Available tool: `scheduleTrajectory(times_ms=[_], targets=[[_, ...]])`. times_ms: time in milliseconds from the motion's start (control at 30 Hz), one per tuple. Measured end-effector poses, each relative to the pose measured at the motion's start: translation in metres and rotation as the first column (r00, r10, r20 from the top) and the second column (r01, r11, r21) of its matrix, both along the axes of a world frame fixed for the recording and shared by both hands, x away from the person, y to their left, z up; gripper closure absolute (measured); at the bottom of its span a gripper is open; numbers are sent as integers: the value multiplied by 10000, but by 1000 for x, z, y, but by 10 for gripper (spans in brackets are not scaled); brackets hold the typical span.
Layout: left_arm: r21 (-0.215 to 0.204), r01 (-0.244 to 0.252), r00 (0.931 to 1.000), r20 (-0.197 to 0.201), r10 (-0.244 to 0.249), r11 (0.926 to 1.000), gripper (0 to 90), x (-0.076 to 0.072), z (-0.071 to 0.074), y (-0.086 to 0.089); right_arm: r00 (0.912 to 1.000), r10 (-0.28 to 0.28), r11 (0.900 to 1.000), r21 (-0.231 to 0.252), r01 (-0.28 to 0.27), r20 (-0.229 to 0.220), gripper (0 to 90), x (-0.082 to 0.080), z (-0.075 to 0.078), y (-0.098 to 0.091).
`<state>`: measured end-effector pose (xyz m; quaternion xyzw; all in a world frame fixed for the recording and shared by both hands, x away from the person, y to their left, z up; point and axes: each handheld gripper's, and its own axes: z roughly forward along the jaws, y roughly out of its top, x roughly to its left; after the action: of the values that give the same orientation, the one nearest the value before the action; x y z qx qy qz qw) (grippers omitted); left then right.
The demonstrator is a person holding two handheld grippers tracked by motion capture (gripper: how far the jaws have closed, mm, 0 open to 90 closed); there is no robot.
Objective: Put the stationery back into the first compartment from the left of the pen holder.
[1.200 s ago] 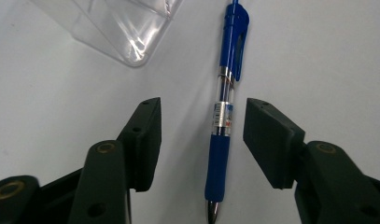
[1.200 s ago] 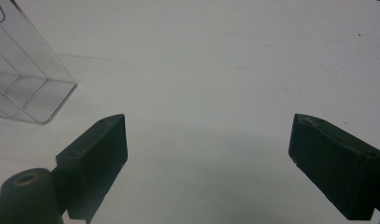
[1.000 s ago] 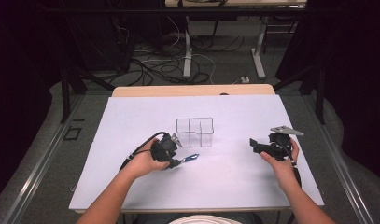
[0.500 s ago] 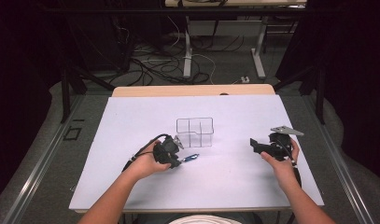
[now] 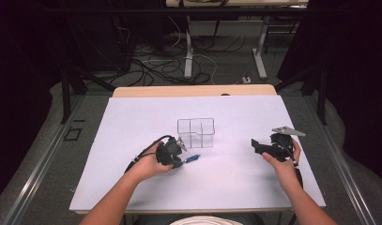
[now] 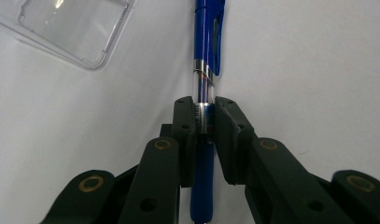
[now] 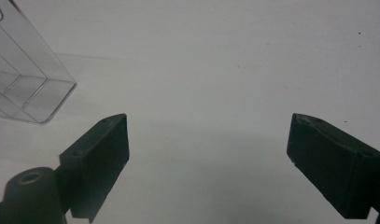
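A blue pen (image 5: 192,158) (image 6: 207,42) lies on the white table (image 5: 132,187), just in front of a clear divided box (image 5: 195,132) (image 6: 71,28). My left gripper (image 5: 181,161) (image 6: 205,119) has just been closing its jaws, and the pads now press on the pen's clear barrel from both sides. My right gripper (image 5: 256,146) (image 7: 208,154) stands open off to the right, low over bare table, with nothing between its fingers. A corner of the clear box (image 7: 24,93) sits at the left of the right gripper view.
A wooden table edge (image 5: 193,90) runs behind the white top. Cables and desk legs (image 5: 188,56) lie on the floor beyond. Bare white surface spreads between the two grippers and toward the near edge.
The left gripper's jaws have drawn together around the blue pen. Both hands have stayed where they were.
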<state>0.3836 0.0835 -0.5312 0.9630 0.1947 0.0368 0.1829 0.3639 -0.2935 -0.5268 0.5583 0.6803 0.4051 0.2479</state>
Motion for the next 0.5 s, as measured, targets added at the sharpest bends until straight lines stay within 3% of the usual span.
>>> scheduleTrajectory(times_ms=[500], targets=[[8, -75, 9997, -220, 75, 10000, 790, 1, 1, 1, 9999, 163, 9998, -117, -162, 58, 125, 0, 0, 1]])
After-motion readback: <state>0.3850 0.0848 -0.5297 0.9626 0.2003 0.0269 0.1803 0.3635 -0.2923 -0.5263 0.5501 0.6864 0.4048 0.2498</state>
